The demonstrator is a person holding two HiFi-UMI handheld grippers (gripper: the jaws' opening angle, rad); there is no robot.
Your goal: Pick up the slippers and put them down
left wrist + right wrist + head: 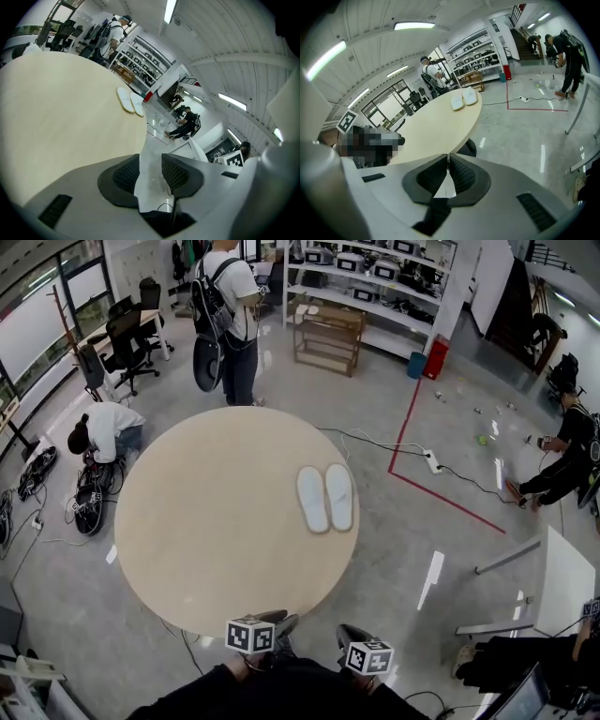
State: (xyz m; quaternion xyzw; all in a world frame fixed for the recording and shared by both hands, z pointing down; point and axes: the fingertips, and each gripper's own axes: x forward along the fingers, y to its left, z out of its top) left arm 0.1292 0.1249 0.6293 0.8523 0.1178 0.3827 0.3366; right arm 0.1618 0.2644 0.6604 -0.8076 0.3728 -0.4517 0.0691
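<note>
Jaws: left gripper [151,163] parted, right gripper [448,161] closed, both empty. The slippers [325,498] lie well ahead at centre-right, long axes running up-frame, nearer the right gripper.

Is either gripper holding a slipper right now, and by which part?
Nothing is held: the left gripper is open and empty, the right gripper shut on nothing. Both slippers lie on the table.

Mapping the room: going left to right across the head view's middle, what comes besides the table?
Crouching person in white top, pair of pale blue slippers, white floor power strip, crouching person in black.
</note>
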